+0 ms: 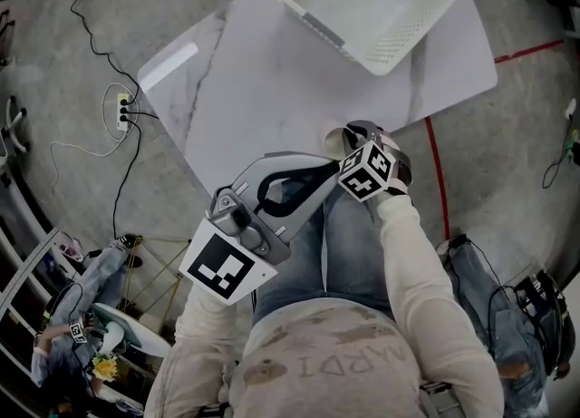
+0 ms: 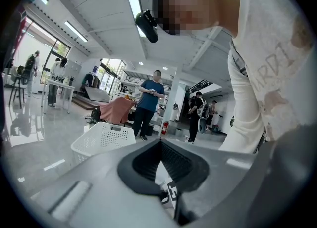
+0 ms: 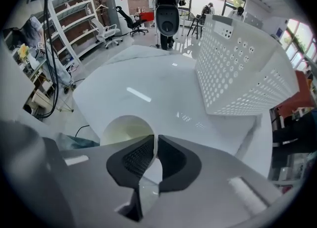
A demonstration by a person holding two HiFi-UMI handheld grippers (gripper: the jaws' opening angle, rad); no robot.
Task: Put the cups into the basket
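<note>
**Head view:** Your right gripper (image 1: 353, 137) sits at the near edge of the bench (image 1: 272, 72), a smooth white slab with grey veins. It is clamped on a pale, round cup (image 1: 335, 141) that stands just inside that edge. The basket (image 1: 372, 4) is white plastic with rounded corners and perforated walls. It rests on the far right corner and partly hangs over the far edge. The slab between the cup and the basket is bare. Your left gripper (image 1: 326, 171) hangs off the bench over your lap, with its tips close beside the right gripper's marker cube. On the floor, a power strip (image 1: 122, 112) lies to the left of the bench and a red tape line (image 1: 439, 171) runs to the right of it.

**Left gripper view:** The ribbed black pads meet at their tips with nothing between them, so this gripper is clenched on air. The basket (image 2: 104, 138) shows beyond it. People stand well back in the hall, one of them in a blue shirt (image 2: 149, 98).

**Right gripper view:** The pads pinch the cup's (image 3: 126, 128) thin wall at the rim, one pad inside and one outside. The cup's inside is matte cream. The bench is glossy ahead of you and open up to the basket's (image 3: 242, 68) hole-dotted wall on the right. Shelving (image 3: 74, 19) stands off the bench to the left.
</note>
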